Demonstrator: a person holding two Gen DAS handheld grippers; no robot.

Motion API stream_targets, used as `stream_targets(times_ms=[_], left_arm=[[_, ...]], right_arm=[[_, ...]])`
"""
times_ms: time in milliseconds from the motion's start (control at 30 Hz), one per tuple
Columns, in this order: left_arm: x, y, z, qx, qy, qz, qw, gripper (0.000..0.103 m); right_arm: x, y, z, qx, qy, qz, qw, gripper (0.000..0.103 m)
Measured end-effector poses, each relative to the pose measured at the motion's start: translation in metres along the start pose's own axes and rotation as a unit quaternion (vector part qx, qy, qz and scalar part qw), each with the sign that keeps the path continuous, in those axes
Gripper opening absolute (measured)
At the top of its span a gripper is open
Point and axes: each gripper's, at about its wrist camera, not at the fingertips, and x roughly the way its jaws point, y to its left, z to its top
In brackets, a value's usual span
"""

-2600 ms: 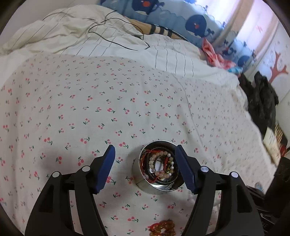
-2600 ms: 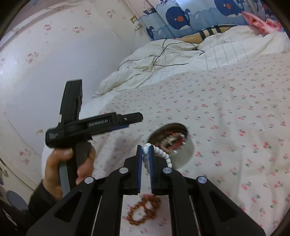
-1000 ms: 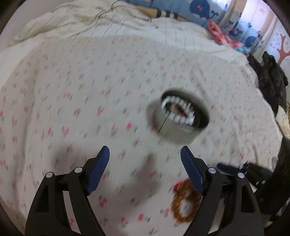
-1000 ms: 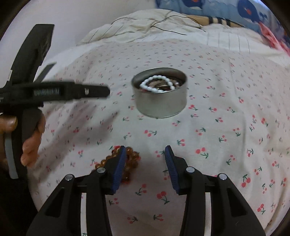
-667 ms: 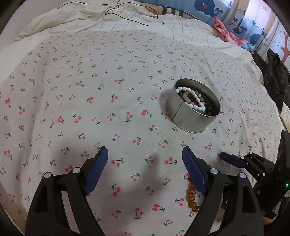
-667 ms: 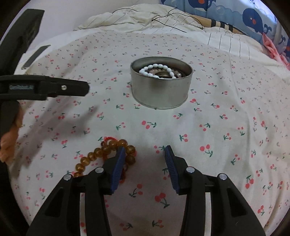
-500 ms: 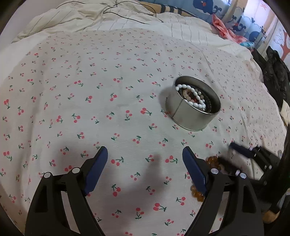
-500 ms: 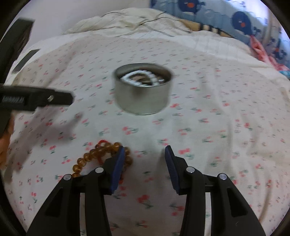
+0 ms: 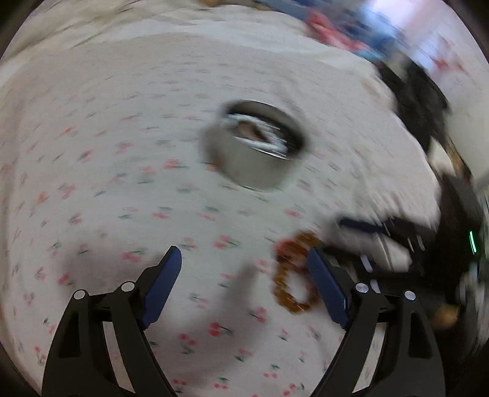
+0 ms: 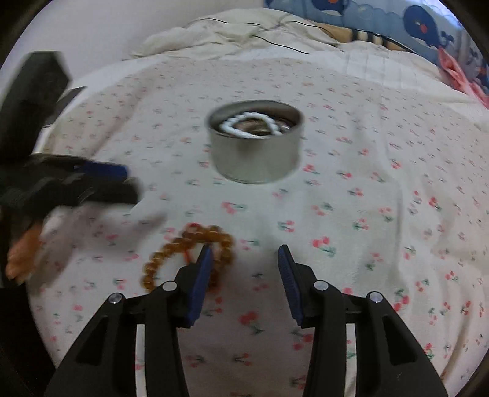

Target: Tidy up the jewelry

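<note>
Round silver metal tin (image 10: pixel 256 152) upright mid-bed on white cherry-print bedsheet (image 10: pixel 366 213), white bead bracelet (image 10: pixel 249 123) lying inside on top of other, darker pieces, too blurred to tell apart. Wide bare sheet on all sides of tin, nothing touching its wall. Amber-brown bead bracelet with red cord (image 10: pixel 186 253) flat on sheet, nearer the cameras than the tin, well apart from it.

Right gripper (image 10: pixel 244 253), blue pads, jaws partly spread, nothing between them; left-hand pad (image 10: pixel 201 274) overlapping the amber bracelet's near side, contact not clear. Open sheet ahead of the jaws up to the tin.

Left gripper (image 9: pixel 244 259) jaws spread wide, empty; amber bracelet (image 9: pixel 293 274) just inside the right-hand pad (image 9: pixel 327 287), not pinched. Left wrist view heavily motion-blurred. Seen from the right wrist, left gripper (image 10: pixel 122 180) hanging over the sheet at left, person's hand (image 10: pixel 23 253) below it.

Rumpled cream duvet (image 10: pixel 229 33) with thin black cable (image 10: pixel 275 42) along far edge; blue whale-print fabric (image 10: pixel 412 21) at far right. Dark clutter (image 9: pixel 421 100) past the bed's right edge.
</note>
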Motion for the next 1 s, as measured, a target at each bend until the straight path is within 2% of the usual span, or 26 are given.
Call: stream_targets(times_ms=[100, 167, 200, 233, 267, 300, 333, 400, 500, 567, 667, 733, 900, 1000], left_arm=[[0.005, -0.028, -0.013, 0.072, 0.002, 0.003, 0.9974, 0.081], [0.014, -0.036, -0.02, 0.08, 0.003, 0.005, 0.9968, 0.081], [0.017, -0.037, -0.022, 0.081, 0.005, 0.003, 0.9967, 0.075], [0.021, -0.039, -0.025, 0.083, 0.008, 0.005, 0.9965, 0.063], [0.027, -0.04, -0.026, 0.083, 0.016, 0.011, 0.9964, 0.055], [0.032, -0.039, -0.029, 0.083, 0.026, 0.014, 0.9961, 0.031], [0.036, -0.039, -0.031, 0.086, 0.035, 0.015, 0.9956, 0.015], [0.036, -0.044, -0.034, 0.101, 0.028, 0.024, 0.9942, 0.013], [0.031, -0.053, -0.036, 0.115, 0.017, 0.017, 0.9931, 0.01], [0.021, -0.054, -0.032, 0.113, 0.004, -0.002, 0.9936, 0.01], [-0.008, -0.044, -0.025, 0.095, -0.043, -0.048, 0.9933, 0.01], [-0.021, -0.032, -0.019, 0.073, -0.065, -0.056, 0.9936, 0.01], [-0.031, 0.001, -0.006, 0.006, -0.089, -0.032, 0.9955, 0.01], [-0.025, 0.013, -0.003, -0.024, -0.084, -0.008, 0.9962, 0.01]], right_arm=[[-0.007, -0.023, 0.001, 0.054, -0.008, 0.004, 0.998, 0.044], [-0.011, -0.033, 0.001, 0.076, -0.014, 0.01, 0.997, 0.045], [-0.013, -0.037, 0.001, 0.083, -0.015, 0.012, 0.996, 0.046], [-0.014, -0.038, 0.0, 0.087, -0.017, 0.014, 0.996, 0.048], [-0.015, -0.038, 0.0, 0.089, -0.019, 0.015, 0.996, 0.05], [-0.016, -0.039, 0.0, 0.088, -0.019, 0.016, 0.996, 0.052], [-0.016, -0.039, 0.001, 0.086, -0.019, 0.015, 0.996, 0.052], [-0.016, -0.038, 0.001, 0.084, -0.019, 0.015, 0.996, 0.054], [-0.017, -0.037, 0.001, 0.085, -0.02, 0.015, 0.996, 0.055], [-0.017, -0.037, 0.001, 0.087, -0.019, 0.018, 0.996, 0.055], [-0.014, -0.035, 0.002, 0.082, -0.015, 0.024, 0.996, 0.055], [-0.011, -0.03, 0.001, 0.068, -0.005, 0.026, 0.997, 0.055], [-0.001, -0.008, -0.005, 0.017, 0.014, 0.026, 0.999, 0.055], [-0.001, 0.007, -0.007, -0.008, 0.009, 0.038, 0.999, 0.055]])
